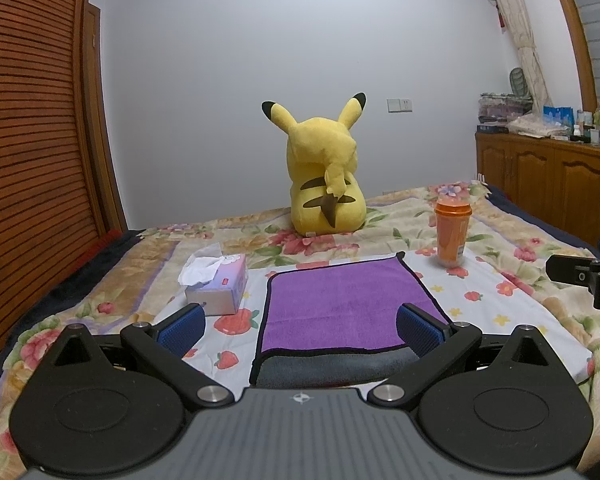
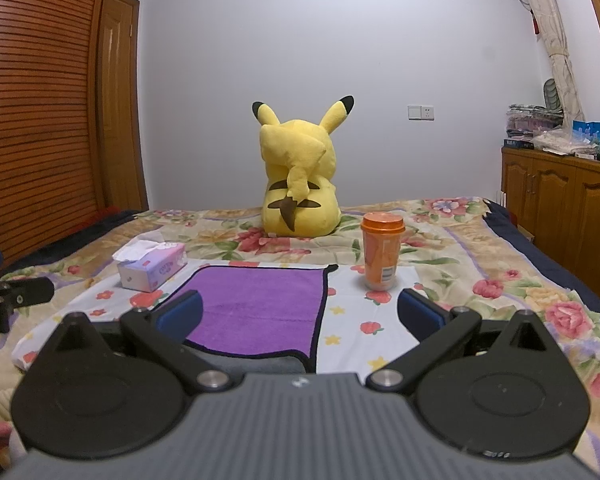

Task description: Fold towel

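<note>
A purple towel (image 1: 336,304) with a dark edge lies flat on the flowered bed sheet (image 1: 500,300), its grey underside folded up along the near edge. My left gripper (image 1: 300,326) is open and empty, hovering over the towel's near edge. The towel also shows in the right wrist view (image 2: 260,308). My right gripper (image 2: 300,312) is open and empty, above the towel's near right corner. Part of the right gripper shows at the right edge of the left wrist view (image 1: 584,280).
A tissue box (image 1: 220,284) stands left of the towel. An orange cup with a lid (image 1: 452,232) stands beyond its far right corner. A yellow plush toy (image 1: 324,176) sits further back. A wooden cabinet (image 1: 548,184) is at the right, a slatted wardrobe (image 1: 32,120) at the left.
</note>
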`<state>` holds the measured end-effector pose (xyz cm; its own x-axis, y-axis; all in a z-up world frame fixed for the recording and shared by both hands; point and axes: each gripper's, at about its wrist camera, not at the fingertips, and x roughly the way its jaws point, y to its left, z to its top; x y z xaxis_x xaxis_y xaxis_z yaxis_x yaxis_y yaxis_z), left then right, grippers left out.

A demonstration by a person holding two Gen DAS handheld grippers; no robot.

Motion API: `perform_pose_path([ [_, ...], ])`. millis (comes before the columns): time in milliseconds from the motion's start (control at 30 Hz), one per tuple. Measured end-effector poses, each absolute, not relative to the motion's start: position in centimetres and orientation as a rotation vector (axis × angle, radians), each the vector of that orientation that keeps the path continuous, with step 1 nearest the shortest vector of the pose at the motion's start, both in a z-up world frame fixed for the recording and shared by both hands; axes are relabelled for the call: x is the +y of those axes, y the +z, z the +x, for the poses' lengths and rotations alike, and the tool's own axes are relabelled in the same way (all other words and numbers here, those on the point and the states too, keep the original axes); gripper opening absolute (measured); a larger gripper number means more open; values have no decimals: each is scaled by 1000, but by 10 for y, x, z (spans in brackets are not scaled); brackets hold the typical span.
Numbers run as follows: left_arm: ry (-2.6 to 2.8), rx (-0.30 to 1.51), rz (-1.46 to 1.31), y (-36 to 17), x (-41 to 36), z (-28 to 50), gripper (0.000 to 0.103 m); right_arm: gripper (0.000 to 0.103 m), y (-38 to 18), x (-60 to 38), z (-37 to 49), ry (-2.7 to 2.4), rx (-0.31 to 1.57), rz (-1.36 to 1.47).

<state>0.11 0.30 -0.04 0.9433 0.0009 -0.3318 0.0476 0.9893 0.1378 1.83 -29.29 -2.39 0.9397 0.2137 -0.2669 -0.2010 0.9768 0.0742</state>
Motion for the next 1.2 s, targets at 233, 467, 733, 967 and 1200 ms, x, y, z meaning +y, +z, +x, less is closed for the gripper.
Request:
perform_pose_path([
  [233, -30, 376, 163, -4, -1, 6, 103, 103, -26, -287, 24, 215, 300, 44],
  [467, -29, 411, 174, -10, -5, 19, 103, 103, -32, -283, 37, 226, 341, 43],
  [733, -33, 448, 177, -14, -5, 35, 103, 103, -37, -281, 50, 248, 372, 35],
  [967, -44, 516, 177, -18, 0, 56, 103, 103, -41, -281, 67, 259, 402, 38],
  [1200, -33, 530, 166, -17, 10, 80, 103, 103, -47, -279, 85, 271, 427, 39],
])
